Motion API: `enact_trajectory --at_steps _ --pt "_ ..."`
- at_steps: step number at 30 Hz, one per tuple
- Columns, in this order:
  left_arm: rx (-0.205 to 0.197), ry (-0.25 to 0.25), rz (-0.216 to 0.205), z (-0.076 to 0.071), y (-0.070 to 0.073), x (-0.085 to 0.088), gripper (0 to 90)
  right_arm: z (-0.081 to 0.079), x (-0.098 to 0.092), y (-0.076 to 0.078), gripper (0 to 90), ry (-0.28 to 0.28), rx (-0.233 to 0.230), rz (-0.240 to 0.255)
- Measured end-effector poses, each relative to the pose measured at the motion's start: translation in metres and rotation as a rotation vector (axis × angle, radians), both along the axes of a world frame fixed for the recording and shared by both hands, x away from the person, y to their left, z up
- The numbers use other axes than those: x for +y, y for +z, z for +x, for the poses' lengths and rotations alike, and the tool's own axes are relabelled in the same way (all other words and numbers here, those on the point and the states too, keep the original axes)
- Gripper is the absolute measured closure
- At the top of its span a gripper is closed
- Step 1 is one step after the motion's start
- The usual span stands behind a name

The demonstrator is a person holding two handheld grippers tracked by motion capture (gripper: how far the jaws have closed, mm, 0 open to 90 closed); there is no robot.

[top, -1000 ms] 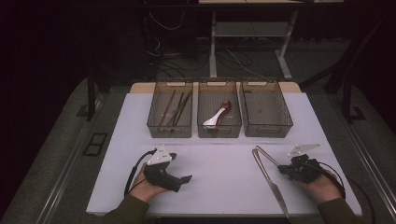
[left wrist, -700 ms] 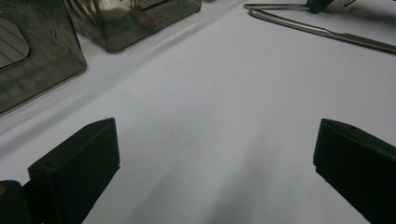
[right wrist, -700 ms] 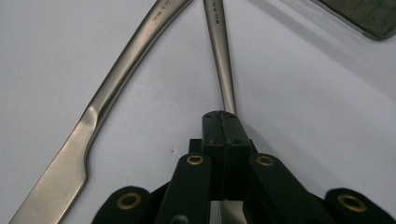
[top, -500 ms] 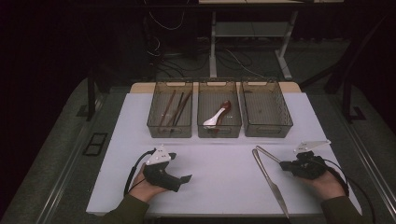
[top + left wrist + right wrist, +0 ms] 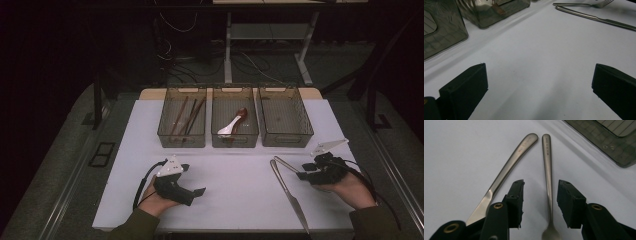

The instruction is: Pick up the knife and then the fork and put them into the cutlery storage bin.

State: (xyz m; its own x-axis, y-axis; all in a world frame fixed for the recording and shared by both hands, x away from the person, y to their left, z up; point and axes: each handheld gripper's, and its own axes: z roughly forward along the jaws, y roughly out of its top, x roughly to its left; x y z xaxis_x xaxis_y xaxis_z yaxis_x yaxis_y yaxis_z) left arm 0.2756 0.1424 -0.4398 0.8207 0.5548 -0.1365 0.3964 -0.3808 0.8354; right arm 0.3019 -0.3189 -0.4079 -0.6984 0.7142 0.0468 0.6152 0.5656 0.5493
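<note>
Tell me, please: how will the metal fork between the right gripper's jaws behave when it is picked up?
The fork is probably stiff, as it looks like solid metal. Its smooth, thin handle may slip between the jaws. It lies flat on the table, so it may be hard to pinch, and may pivot if gripped off-centre.

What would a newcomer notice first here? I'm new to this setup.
Three clear bins line the far edge of the white table; the middle one holds a white spoon. Near the right gripper lie a fork, between its open jaws, and a knife.
</note>
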Motion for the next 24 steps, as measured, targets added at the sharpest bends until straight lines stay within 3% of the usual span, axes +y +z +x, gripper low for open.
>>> enact_trajectory --at_steps 12,19,24 --pt "-0.001 -0.006 0.011 0.000 0.000 -0.001 0.0 0.031 0.017 0.004 51.0 0.060 0.113 -0.155" --pt "-0.003 -0.011 0.012 0.000 0.000 -0.001 0.0 0.040 0.029 -0.004 57.0 0.095 0.207 -0.275" --pt "-0.005 -0.014 0.015 0.000 0.000 -0.002 0.0 0.043 0.031 -0.008 64.1 0.120 0.230 -0.328"
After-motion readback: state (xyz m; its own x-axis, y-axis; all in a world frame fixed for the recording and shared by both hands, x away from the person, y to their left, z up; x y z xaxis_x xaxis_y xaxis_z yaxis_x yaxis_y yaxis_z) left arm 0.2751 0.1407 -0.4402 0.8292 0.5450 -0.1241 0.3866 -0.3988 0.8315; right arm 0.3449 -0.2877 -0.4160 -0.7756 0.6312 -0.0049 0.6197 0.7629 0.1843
